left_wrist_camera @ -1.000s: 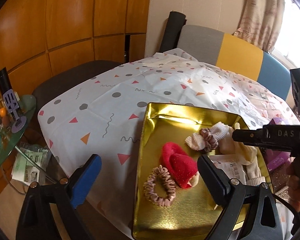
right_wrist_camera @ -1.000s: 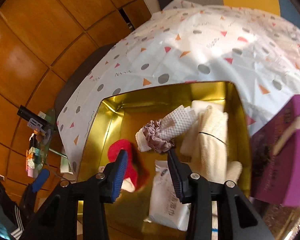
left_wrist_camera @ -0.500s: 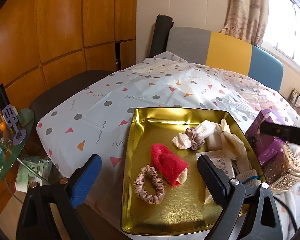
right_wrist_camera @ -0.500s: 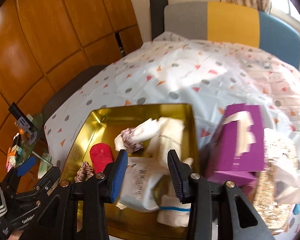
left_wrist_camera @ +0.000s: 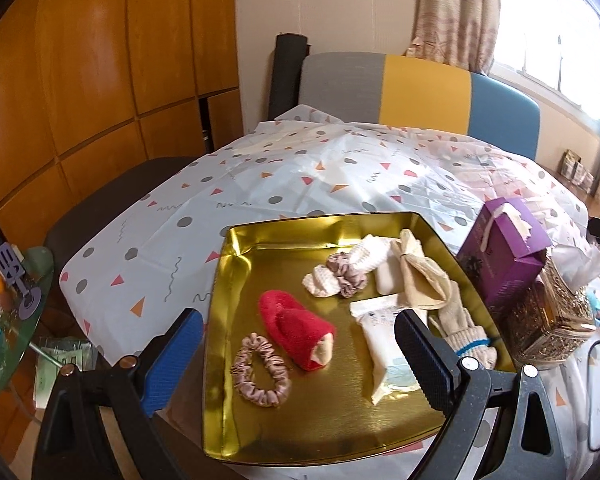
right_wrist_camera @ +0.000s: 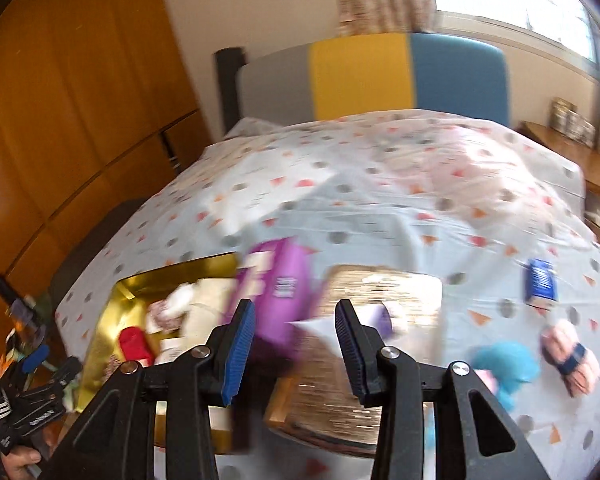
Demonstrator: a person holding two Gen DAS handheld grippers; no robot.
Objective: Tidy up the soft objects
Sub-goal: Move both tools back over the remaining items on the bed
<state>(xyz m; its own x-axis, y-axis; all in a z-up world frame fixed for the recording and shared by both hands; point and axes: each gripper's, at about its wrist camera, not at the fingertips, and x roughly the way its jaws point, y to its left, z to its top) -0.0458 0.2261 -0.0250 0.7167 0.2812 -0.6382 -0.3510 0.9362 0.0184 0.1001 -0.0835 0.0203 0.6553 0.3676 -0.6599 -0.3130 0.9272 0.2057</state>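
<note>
Left gripper (left_wrist_camera: 296,356): jaws spread wide, nothing gripped, hanging over the near part of the gold tray (left_wrist_camera: 236,248).
Between left jaws: red fuzzy slipper (left_wrist_camera: 296,332) and pink scrunchie (left_wrist_camera: 260,370) lie on the tray floor, just beside each other.
Beyond left jaws: mauve scrunchie (left_wrist_camera: 346,274) around a white waffle cloth (left_wrist_camera: 364,250), touching a cream sock (left_wrist_camera: 420,276); a white packet (left_wrist_camera: 380,332) lies by the right jaw.
Right of left jaws: purple box (left_wrist_camera: 504,256) leans against the tray's wall, with a glittery gold tin (left_wrist_camera: 548,320) just beside it.
Right gripper (right_wrist_camera: 295,344): jaws at a narrow gap, holding nothing; the view is blurred.
Beyond right jaws: the purple box and gold tin sit ahead of the gap.
Right of right jaws: turquoise soft item (right_wrist_camera: 508,364), a pink item with a dark band (right_wrist_camera: 572,356) and a small blue packet (right_wrist_camera: 542,282) lie apart on the patterned table (right_wrist_camera: 380,184).
</note>
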